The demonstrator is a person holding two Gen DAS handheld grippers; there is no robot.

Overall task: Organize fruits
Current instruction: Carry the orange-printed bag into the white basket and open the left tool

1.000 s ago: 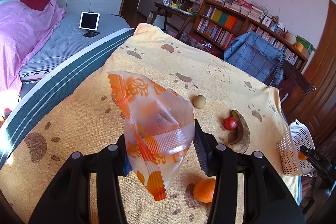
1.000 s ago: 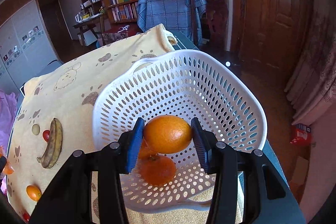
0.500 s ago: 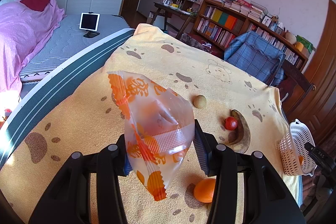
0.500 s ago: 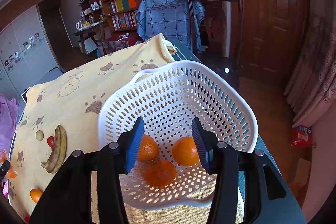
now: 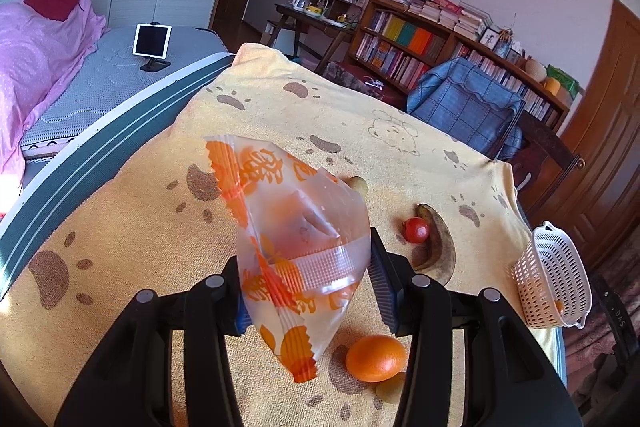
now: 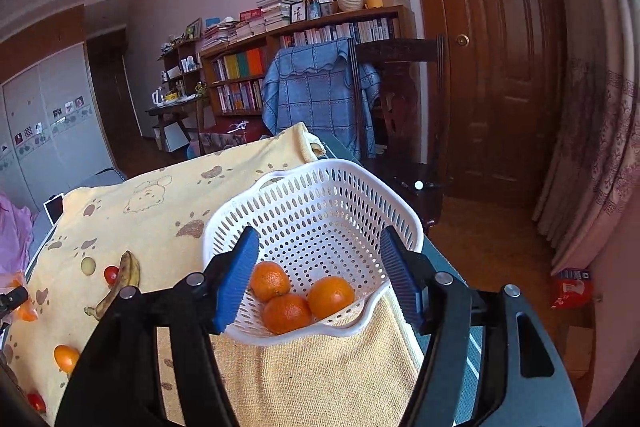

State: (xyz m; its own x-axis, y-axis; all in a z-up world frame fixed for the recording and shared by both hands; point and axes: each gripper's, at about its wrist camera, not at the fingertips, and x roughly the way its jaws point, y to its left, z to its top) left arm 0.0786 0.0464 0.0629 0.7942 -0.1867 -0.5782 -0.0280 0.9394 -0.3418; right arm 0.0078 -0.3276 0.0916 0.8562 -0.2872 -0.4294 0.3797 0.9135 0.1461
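Note:
My left gripper (image 5: 306, 283) is shut on a clear plastic bag (image 5: 298, 231) with orange print, held above the yellow paw-print cloth. On the cloth lie an orange (image 5: 375, 358), a small red fruit (image 5: 416, 230), a browned banana (image 5: 438, 249) and a small tan round fruit (image 5: 358, 185). My right gripper (image 6: 320, 279) hovers over the near rim of the white perforated basket (image 6: 320, 203); its jaws are opening with nothing between the pads. Three oranges (image 6: 286, 311) rest in the basket's bottom.
The basket (image 5: 550, 281) stands at the cloth's right edge, near the table's drop-off. More fruit lies left of it: banana (image 6: 120, 281), red fruit (image 6: 110, 274), an orange (image 6: 66, 357). A chair (image 6: 320, 99) draped in blue cloth stands behind the table. A bed (image 5: 100, 83) lies left.
My right gripper let go of the orange, which dropped into the basket beside two others. The jaws spread wider and the gripper drew back and up. The left gripper stayed still with the bag.

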